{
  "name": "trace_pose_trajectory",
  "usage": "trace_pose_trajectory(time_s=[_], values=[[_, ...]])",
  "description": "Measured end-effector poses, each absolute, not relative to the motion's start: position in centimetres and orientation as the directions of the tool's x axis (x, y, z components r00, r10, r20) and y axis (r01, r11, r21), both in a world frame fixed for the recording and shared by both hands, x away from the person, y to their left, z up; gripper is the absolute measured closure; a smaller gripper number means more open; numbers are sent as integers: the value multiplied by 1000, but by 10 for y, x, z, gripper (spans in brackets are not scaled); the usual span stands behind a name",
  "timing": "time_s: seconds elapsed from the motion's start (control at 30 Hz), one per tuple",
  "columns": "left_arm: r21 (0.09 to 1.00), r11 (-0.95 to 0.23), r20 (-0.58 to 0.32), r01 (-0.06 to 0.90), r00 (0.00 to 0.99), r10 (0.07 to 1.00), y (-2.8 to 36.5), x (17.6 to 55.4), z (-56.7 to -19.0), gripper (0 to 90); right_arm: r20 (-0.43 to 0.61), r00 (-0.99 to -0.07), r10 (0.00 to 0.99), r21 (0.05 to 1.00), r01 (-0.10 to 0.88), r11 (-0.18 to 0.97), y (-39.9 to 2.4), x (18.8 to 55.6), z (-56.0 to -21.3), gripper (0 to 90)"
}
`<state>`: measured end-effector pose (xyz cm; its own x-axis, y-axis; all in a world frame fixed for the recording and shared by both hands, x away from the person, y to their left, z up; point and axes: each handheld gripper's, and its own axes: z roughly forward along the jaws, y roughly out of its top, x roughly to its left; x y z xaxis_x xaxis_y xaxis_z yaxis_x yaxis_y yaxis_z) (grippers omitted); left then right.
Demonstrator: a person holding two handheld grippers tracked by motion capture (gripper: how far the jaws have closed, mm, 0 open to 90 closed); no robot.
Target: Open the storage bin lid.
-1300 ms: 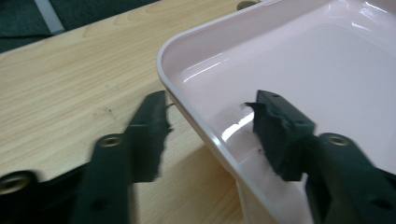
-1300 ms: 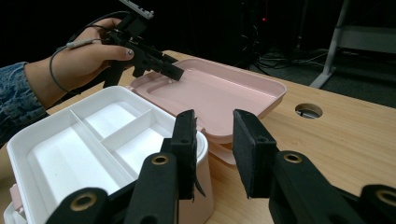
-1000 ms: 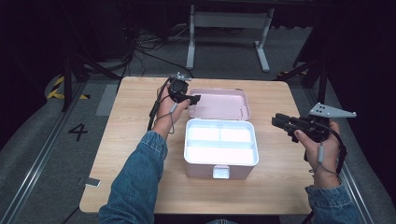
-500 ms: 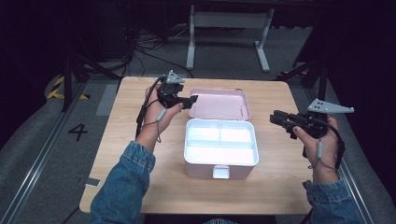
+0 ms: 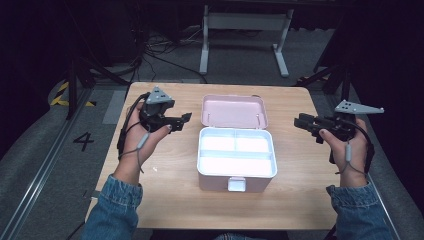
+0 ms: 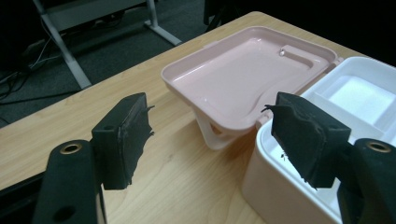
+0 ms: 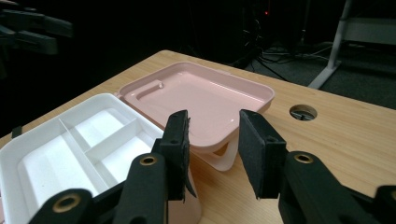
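The left gripper (image 5: 186, 118) holds its jaws wide apart with nothing between them; they have just been opening, and through the gap in the left gripper view only bare wood and the near corner of the box appear. The right gripper (image 5: 299, 123) also stands parted and empty, its jaws having just been opening as well, at a narrower gap than the left.

Between the two hands sits the box (image 5: 236, 159), a pink plastic case lying open on the table. Its lid (image 5: 234, 110) is thrown back flat behind it, and a white divided tray (image 6: 355, 93) fills the base. The compartments look empty, so the whole thing is probably light and will slide on the wood if pushed from one side. The plastic is stiff but smooth and glossy, so the pads may slip on a flat face. The best hold on the lid seems to be its free rim (image 7: 261, 100), pinched edge-on; the latch tab (image 5: 236, 184) at the front is small, and whether it gives any purchase is hard to judge from this height.

The table (image 5: 165, 200) is pale wood, level and bare around the box, with a cable hole (image 7: 302, 112) near the far edge. Beyond it the room is dark, with a grey floor, a white desk frame (image 5: 245, 30) and loose cables.
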<state>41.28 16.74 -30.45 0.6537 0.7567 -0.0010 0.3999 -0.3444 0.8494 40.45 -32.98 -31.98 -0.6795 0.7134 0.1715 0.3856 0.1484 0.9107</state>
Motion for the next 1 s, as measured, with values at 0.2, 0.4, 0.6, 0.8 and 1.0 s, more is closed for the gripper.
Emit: trace_pose_trajectory(time_s=[0.2, 0.4, 0.6, 0.8, 1.0], values=[[838, -347, 6, 421, 628, 778, 191, 392, -309, 268, 168, -661, 732, 894, 415, 169, -338, 404, -324, 586], [809, -342, -10, 478, 592, 806, 221, 386, -330, 255, 160, -630, 760, 868, 457, 196, -353, 402, -334, 530], [789, -323, -50, 523, 579, 814, 242, 386, -342, 225, 160, -586, 795, 857, 482, 183, -372, 400, -342, 493], [691, -362, 32, 626, 473, 880, 258, 389, -360, 217, 157, -538, 828, 832, 524, 182, -385, 402, -353, 480], [622, -363, 25, 694, 446, 895, 265, 397, -383, 213, 82, -445, 892, 776, 589, 223, -397, 412, -374, 470]])
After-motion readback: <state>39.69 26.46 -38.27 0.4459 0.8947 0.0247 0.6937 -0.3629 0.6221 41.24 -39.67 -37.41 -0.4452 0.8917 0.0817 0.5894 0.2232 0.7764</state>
